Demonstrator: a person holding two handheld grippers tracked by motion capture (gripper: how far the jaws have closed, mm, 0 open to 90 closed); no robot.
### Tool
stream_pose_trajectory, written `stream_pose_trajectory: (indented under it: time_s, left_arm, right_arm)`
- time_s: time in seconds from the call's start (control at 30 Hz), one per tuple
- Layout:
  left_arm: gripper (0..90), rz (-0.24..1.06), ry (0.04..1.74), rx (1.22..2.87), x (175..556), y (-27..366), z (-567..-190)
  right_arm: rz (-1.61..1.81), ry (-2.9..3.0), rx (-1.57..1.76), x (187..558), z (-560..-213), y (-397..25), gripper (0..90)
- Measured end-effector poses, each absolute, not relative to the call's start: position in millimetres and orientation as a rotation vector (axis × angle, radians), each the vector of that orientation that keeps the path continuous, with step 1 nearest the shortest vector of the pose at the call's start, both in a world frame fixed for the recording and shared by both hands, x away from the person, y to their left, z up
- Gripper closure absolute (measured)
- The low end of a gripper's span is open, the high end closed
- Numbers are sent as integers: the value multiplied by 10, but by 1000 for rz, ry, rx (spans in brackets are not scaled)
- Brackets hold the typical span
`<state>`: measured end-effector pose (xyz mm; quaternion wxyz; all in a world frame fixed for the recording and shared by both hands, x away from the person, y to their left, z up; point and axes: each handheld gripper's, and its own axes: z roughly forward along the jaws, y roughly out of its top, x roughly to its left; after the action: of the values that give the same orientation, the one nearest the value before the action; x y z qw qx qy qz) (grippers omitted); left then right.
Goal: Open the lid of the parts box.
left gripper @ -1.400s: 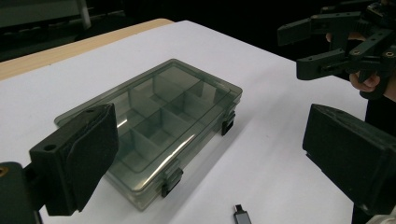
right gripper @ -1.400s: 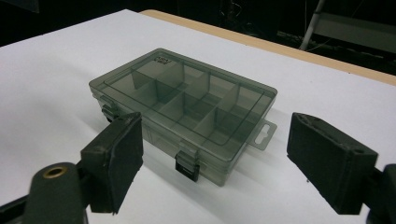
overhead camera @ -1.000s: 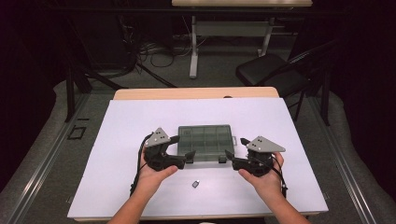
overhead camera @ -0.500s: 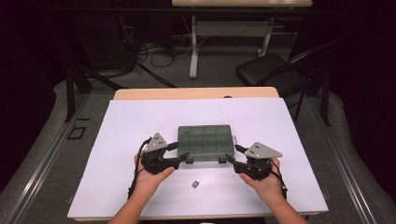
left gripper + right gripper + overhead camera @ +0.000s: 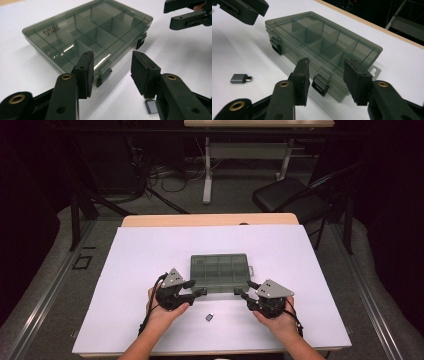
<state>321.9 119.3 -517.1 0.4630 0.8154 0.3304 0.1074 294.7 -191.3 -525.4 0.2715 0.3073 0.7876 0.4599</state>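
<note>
Both hands are in at the near long side of the compartment box (image 5: 220,271), which lies flat and closed on the tabletop (image 5: 150,250). The left hand-held gripper (image 5: 196,287) sits at the box's near-left corner, jaws spread wide and grasping nothing; in the left gripper view the box's left latch (image 5: 103,77) lies right in the gap between its pads. The right hand-held gripper (image 5: 242,290) mirrors it at the box's near-right corner, released as well, and its own view puts the right latch (image 5: 321,84) squarely between the open jaws.

Now the box itself: smoky see-through plastic, thin walls, dividers inside and every compartment in sight looks empty, so it should be light and stiff. Smooth and glossy too, so it will likely skate across the tabletop if pushed from one side alone. The two small dark latches on the front edge look like the places to take hold; they are little tabs, so each wants a careful pinch at its lower lip, not a squeeze on the lid. One side may need steadying while the other flips its clip.

In front of the box, between the two hands, lies a small grey USB adapter (image 5: 209,317), apart from everything.
</note>
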Motion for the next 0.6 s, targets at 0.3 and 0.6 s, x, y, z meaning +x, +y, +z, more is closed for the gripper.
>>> stream_pose_trajectory:
  time_s: [0.3, 0.6]
  left_arm:
    - [615, 250, 797, 1981, 3187, 1143, -5264]
    - [797, 220, 848, 2023, 3194, 1126, -5305]
  right_arm:
    - [1259, 2173, 845, 2924, -5303, -1876, 601]
    - [1309, 2201, 951, 2995, -5367, -1913, 737]
